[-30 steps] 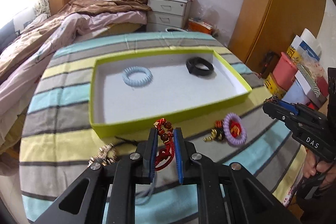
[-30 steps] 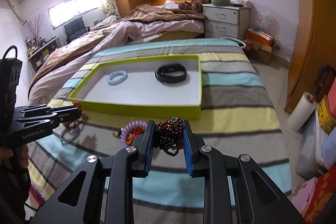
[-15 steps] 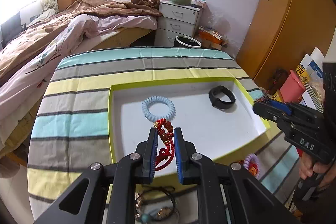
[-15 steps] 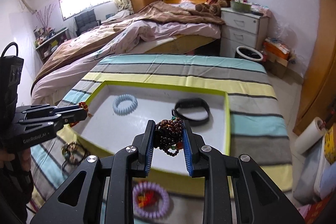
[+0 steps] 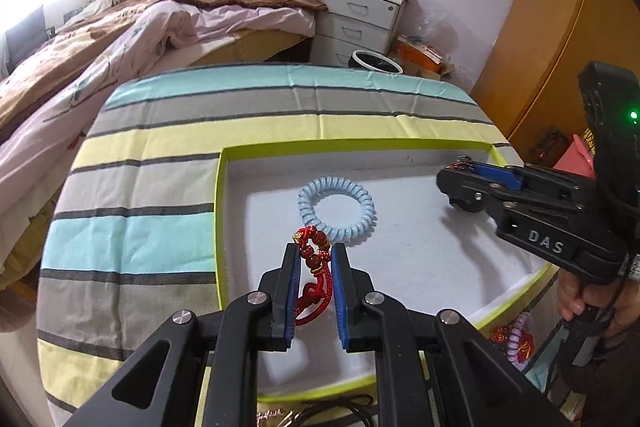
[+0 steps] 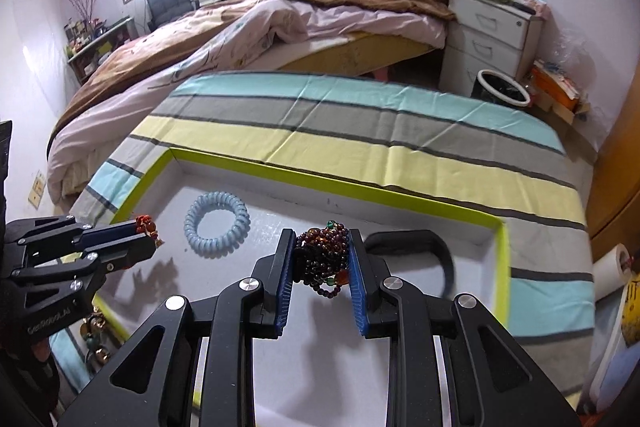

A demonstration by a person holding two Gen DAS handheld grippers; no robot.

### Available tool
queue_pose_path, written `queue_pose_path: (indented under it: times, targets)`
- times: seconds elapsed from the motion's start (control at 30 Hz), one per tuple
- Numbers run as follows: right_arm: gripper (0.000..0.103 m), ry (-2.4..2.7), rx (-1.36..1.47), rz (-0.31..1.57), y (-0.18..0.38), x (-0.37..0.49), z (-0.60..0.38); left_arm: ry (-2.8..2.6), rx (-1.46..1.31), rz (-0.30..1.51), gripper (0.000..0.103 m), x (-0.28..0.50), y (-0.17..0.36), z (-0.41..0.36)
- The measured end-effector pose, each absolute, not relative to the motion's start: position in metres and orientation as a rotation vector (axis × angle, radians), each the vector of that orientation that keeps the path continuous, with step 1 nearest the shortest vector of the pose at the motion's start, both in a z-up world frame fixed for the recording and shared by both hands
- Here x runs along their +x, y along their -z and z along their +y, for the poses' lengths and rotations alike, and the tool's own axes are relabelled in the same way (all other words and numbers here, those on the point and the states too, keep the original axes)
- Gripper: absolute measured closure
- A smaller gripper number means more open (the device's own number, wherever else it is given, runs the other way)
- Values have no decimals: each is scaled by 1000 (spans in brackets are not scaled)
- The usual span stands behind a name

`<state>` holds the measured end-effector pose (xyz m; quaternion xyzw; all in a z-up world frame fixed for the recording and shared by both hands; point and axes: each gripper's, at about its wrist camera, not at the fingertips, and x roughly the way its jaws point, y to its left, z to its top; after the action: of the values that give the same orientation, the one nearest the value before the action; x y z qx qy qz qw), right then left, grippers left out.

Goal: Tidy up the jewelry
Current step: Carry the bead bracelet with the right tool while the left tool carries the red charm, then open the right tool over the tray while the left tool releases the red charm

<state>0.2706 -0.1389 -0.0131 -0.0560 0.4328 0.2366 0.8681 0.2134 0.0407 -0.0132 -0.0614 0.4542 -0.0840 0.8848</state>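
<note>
A: Where do the two grippers stand over the tray?

B: The left gripper (image 5: 316, 259) hangs over the near left part of the green-rimmed tray (image 5: 219, 227), its blue pads pinching a red cord bracelet (image 5: 314, 267) with brown beads; the cord's loop hangs between the fingers. The right gripper (image 6: 322, 263) is over the middle of the tray, pads pressed on a bunch of dark red beads (image 6: 322, 259) with a few green and orange ones.

A: What already lies in the tray?

B: A pale blue coil bracelet (image 5: 336, 205) lies flat toward the far left corner, clear of both the left wall and the far wall. In the left wrist view the red bracelet's tip overlaps its near edge; whether they touch cannot be told. A black band (image 6: 420, 251) lies toward the far right corner, partly hidden behind the right gripper's finger.

A: And the free room?

B: The white floor near the tray's front edge is bare, as is the strip between the coil bracelet and the black band. The tray sits on a striped cloth (image 5: 160, 187) over the table. Outside the tray's near right corner lies a purple coil bracelet (image 5: 520, 339) with red charms; by the near left corner, more bead pieces (image 6: 94, 343) lie on the cloth.
</note>
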Motion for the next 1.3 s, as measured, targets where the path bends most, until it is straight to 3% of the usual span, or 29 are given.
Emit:
queue_pose_path:
  times: [0.77,0.9,0.97,1.17,1.3]
  targets:
    - [76,-508,-180,960,30,288,-122,162,-130,974,87,221,26,41]
    - [74,-513,-176,963,31,289,-121,154,-134,973,86,222,25,41]
    - [68,-517,-163,962,30,289,-121,155,-138,972,86,222,25,42]
    - [66,-517,-149,956,29,288,-124,157,-160,968,81,221,23,46]
    - [66,-521,-133,941,25,286,-126,157,-158,957,68,218,19,45]
